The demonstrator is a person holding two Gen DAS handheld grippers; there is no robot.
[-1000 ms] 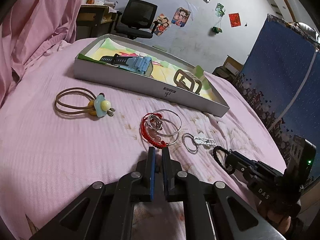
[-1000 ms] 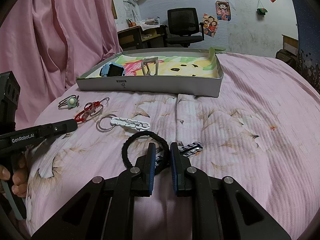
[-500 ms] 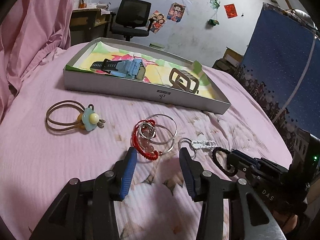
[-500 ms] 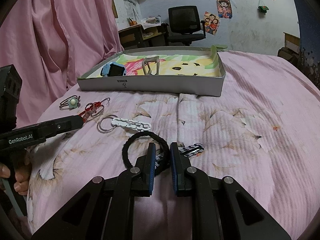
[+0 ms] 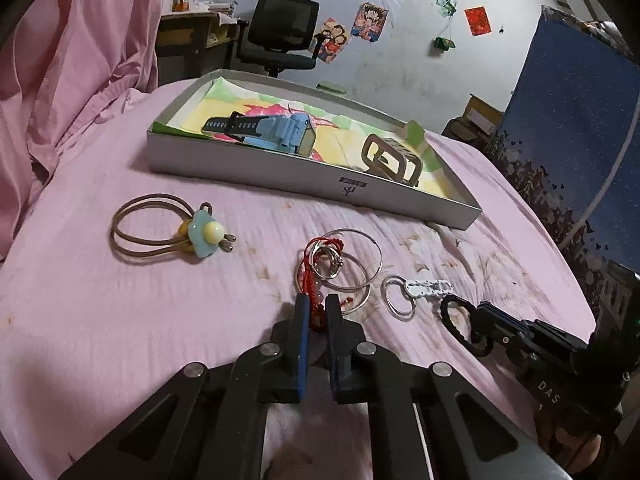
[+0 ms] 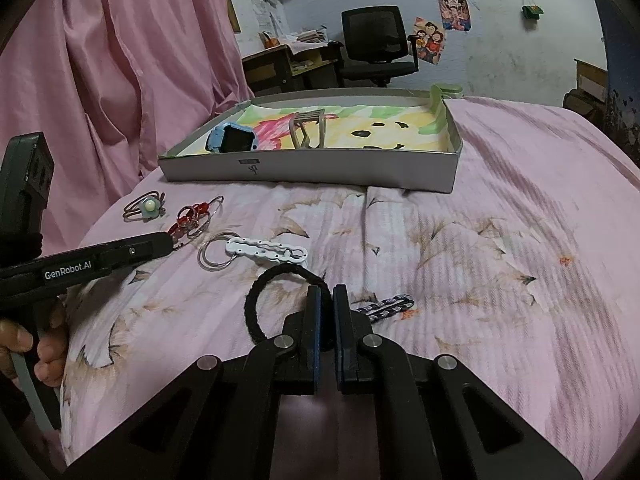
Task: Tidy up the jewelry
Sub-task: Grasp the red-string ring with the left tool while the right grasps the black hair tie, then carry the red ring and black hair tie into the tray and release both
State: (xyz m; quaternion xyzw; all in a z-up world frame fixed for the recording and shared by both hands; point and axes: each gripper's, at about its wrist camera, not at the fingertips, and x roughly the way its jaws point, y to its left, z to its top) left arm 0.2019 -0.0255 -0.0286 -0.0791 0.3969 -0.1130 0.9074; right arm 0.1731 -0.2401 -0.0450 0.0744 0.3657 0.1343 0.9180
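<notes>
My left gripper is shut on the red cord bracelet, which is tangled with silver rings on the pink bedspread. It also shows in the right wrist view. My right gripper is shut on a black hair tie lying on the bed. The grey box at the back holds a blue watch and a beige hair claw. A white keychain with a ring and a brown hair band with a blue flower lie loose.
A striped hair clip lies right of my right gripper. Pink curtains hang at the left. An office chair and desk stand beyond the bed. A blue starry panel stands at the right.
My left gripper opened half a second ago, moved forward and has now closed on the red bracelet. My right gripper stays shut on the black hair tie.
</notes>
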